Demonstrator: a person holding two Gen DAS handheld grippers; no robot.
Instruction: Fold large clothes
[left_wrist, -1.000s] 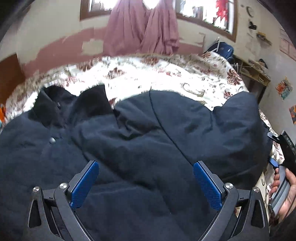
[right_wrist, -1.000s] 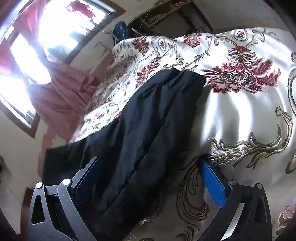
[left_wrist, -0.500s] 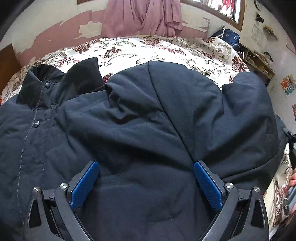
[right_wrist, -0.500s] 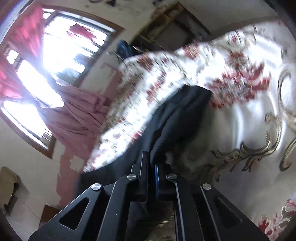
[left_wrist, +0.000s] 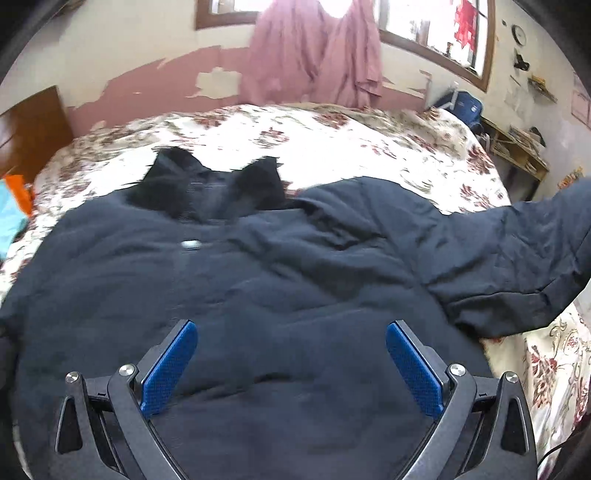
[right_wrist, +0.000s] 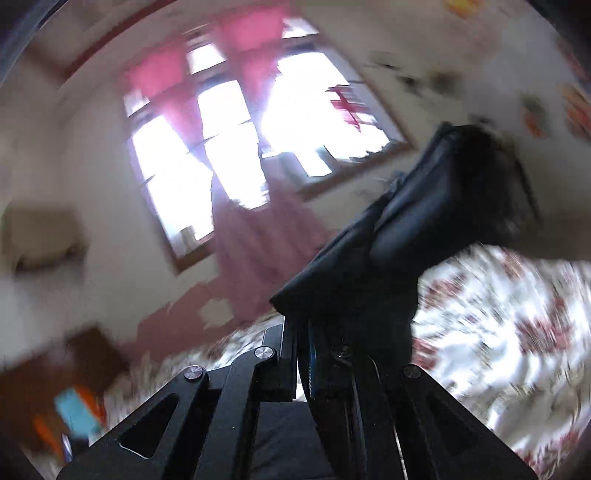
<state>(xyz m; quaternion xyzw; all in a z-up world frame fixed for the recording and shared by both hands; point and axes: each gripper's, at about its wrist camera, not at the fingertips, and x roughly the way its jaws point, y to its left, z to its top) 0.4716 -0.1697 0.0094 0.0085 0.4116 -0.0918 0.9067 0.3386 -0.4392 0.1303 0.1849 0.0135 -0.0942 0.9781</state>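
A dark navy jacket (left_wrist: 258, 280) is lying spread across a bed (left_wrist: 369, 147) covered in a white and red floral bedspread, its collar (left_wrist: 210, 184) pointing toward the top of the left wrist frame. The left gripper (left_wrist: 291, 360) is hovering at the bottom centre of that frame over the jacket's body, its blue-padded fingers (left_wrist: 166, 365) standing wide apart with nothing between them. At the right edge, one sleeve (left_wrist: 517, 254) is rising off the bedspread and running out of frame. In the blurred right wrist view, the right gripper (right_wrist: 308, 354) is sitting at lower centre with its jaws pinched tight on dark cloth — the sleeve's fabric (right_wrist: 424, 221) is standing up from them toward the upper right. Behind it, a pink curtain (right_wrist: 255, 236) is hanging under a bright window (right_wrist: 236, 147) — upper centre of the frame.
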